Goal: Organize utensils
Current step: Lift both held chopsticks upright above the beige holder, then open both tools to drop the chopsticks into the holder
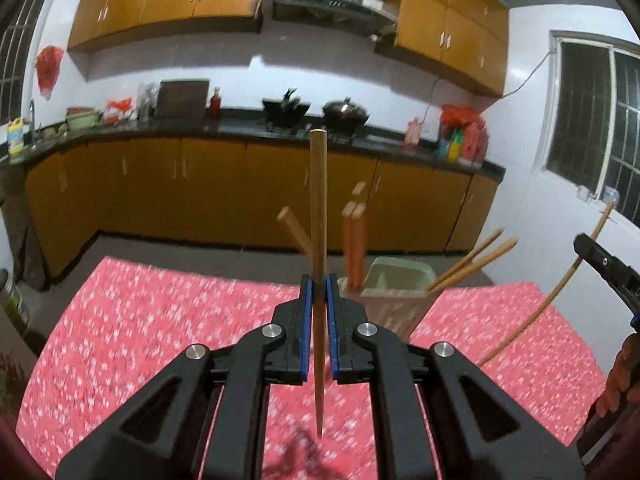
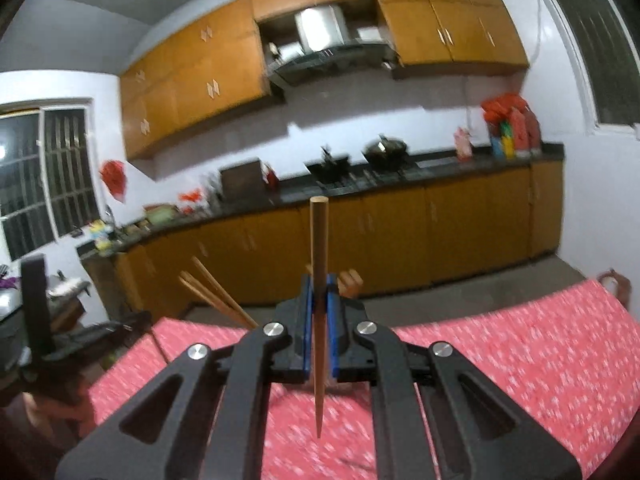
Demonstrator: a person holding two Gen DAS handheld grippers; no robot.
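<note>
My left gripper (image 1: 319, 284) is shut on a wooden chopstick (image 1: 319, 208) that stands upright between its blue pads, tip down above the red tablecloth (image 1: 160, 320). Just beyond it stands a pale green utensil holder (image 1: 396, 284) with several chopsticks (image 1: 354, 240) sticking out. My right gripper (image 2: 319, 284) is shut on another upright chopstick (image 2: 319, 248). The holder is mostly hidden behind the right gripper; a few chopsticks (image 2: 216, 296) lean out to its left. The right gripper also shows at the right edge of the left wrist view (image 1: 608, 268), holding its chopstick (image 1: 560, 288).
The table with the red flowered cloth (image 2: 520, 360) fills the foreground. Behind it runs a kitchen counter (image 1: 200, 128) with woks (image 1: 344, 114), bottles and bags, over orange cabinets. The other hand-held gripper shows at the left of the right wrist view (image 2: 60, 340).
</note>
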